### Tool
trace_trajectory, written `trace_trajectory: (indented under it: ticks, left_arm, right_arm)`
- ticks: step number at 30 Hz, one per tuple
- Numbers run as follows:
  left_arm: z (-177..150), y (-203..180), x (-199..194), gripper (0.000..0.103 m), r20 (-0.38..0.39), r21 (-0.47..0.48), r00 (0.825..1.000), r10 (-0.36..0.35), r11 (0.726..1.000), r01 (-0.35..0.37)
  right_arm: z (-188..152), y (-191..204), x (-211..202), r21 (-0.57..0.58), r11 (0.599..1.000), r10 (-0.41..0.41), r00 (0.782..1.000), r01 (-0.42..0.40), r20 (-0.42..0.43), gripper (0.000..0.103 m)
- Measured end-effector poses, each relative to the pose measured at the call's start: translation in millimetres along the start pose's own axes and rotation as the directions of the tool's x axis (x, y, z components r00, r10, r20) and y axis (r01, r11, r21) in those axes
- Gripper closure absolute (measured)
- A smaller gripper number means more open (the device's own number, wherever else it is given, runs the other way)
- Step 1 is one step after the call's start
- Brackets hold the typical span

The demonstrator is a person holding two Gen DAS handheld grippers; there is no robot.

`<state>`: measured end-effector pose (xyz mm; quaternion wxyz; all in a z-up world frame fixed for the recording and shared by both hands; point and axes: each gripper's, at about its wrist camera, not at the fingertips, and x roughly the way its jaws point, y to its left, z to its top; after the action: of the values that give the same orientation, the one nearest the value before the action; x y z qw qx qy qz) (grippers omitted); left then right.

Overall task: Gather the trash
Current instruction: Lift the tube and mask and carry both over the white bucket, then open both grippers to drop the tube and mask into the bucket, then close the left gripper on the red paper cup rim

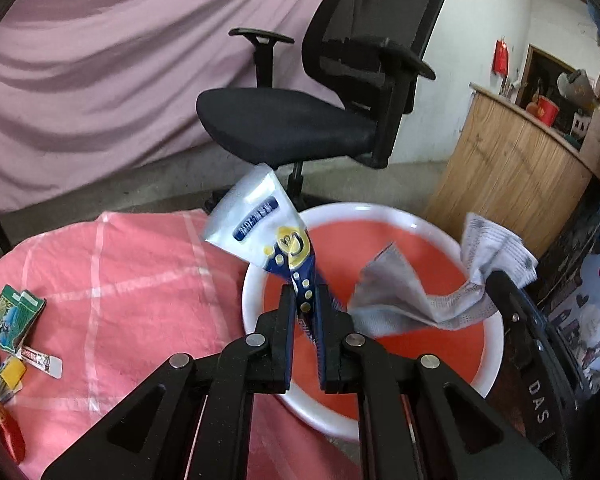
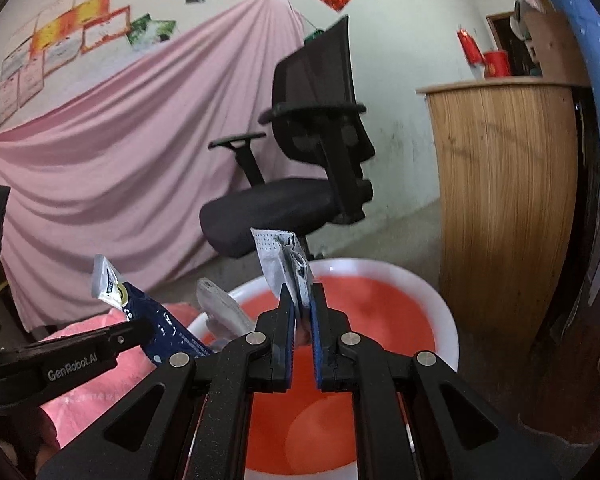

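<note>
My left gripper (image 1: 305,300) is shut on a blue and silver snack wrapper (image 1: 260,220) and holds it above the near rim of a white basin with a red inside (image 1: 380,360). My right gripper (image 2: 302,296) is shut on a crumpled grey printed wrapper (image 2: 280,256) and holds it over the same basin (image 2: 380,320). The grey wrapper also shows in the left wrist view (image 1: 440,280), beside the right gripper's finger (image 1: 512,312). The left gripper with the blue wrapper (image 2: 160,320) shows at the left of the right wrist view.
A pink checked cloth (image 1: 120,280) covers the table, with a green carton (image 1: 14,316) and several small wrappers (image 1: 40,360) at its left edge. A black office chair (image 1: 320,100) and a wooden counter (image 1: 512,176) stand behind the basin.
</note>
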<state>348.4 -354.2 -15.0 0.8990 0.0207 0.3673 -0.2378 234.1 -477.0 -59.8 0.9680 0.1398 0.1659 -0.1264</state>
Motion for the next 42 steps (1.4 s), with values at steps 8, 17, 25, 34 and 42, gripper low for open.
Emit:
trace_trajectory:
  ticks: [8, 17, 25, 34, 42]
  left_arm:
    - [-19, 26, -37, 0.075, 0.053, -0.043, 0.998, 0.021, 0.999, -0.019]
    - [-42, 70, -107, 0.054, 0.207, -0.129, 0.969, 0.139, 0.985, -0.113]
    - [-70, 119, -173, 0.007, 0.331, -0.227, 0.901, 0.279, 0.951, -0.211]
    - [-121, 162, -235, 0.003, 0.451, -0.299, 0.786, 0.423, 0.901, -0.313]
    - [-158, 192, -260, 0.003, 0.454, -0.315, 0.749, 0.482, 0.874, -0.371]
  right_arm:
    - [1, 8, -2, -0.004, 1.0, 0.009, 1.0, -0.009, -0.008, 0.076]
    - [10, 37, -31, -0.037, 0.996, 0.079, 0.993, -0.076, 0.092, 0.047]
    - [13, 78, -70, -0.089, 0.976, 0.215, 0.958, -0.201, 0.19, 0.009]
    - [4, 129, -106, -0.24, 0.913, 0.387, 0.886, -0.33, 0.255, 0.0]
    - [-1, 162, -115, -0.336, 0.873, 0.441, 0.868, -0.355, 0.228, 0.0]
